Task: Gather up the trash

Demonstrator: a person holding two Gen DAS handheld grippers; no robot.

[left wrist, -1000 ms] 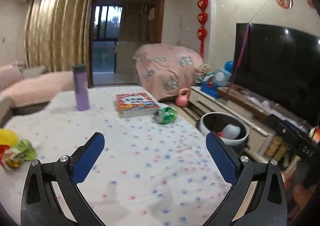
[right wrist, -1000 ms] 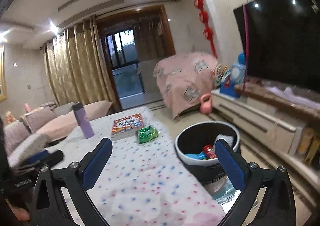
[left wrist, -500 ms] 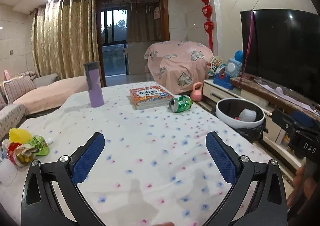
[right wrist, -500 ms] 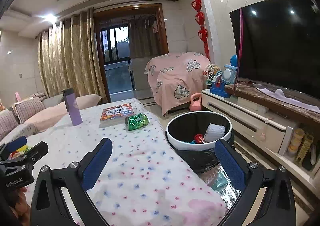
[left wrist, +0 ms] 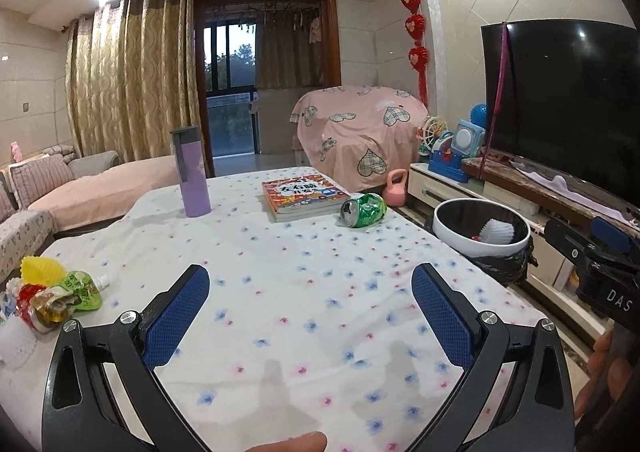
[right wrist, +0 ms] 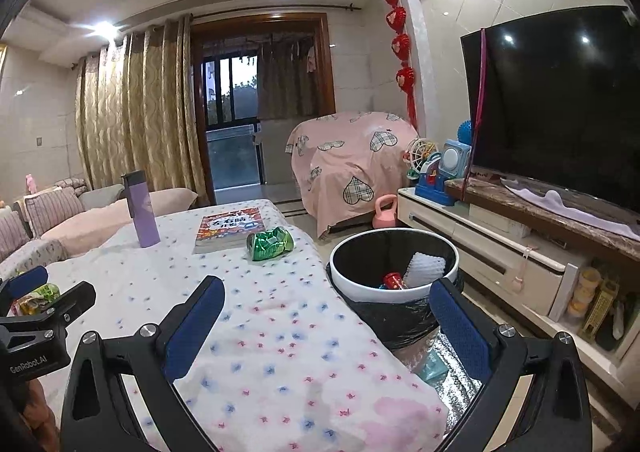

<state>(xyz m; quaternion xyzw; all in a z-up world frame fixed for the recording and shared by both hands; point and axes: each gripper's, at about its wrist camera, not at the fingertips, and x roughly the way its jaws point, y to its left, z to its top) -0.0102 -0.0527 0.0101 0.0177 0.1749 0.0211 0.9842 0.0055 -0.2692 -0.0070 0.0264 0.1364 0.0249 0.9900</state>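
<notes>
The right gripper [left wrist: 600,272] body reads "DAS"; the left gripper [right wrist: 40,300] body reads "GenRobot.AI". The book [left wrist: 302,194] cover shows Chinese characters, "左右脑".

crumpled shiny metal can [left wrist: 363,209], cloth tablecloth [left wrist: 280,292]

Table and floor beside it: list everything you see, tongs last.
can: 1, green, crushed, on its side on the table beside the book
book: 1, red cover, flat at table's far end
bottle: 1, purple, upright, far left of table
wrappers: small pile, yellow, green, red, table's left edge
bin: 1, white rim, black liner, on floor right of table; white and red trash inside
kettlebell: 1, pink, on floor
tablecloth: 1, white, dotted
left tongs: open, empty, over table
right tongs: open, empty, between table edge and bin
</notes>
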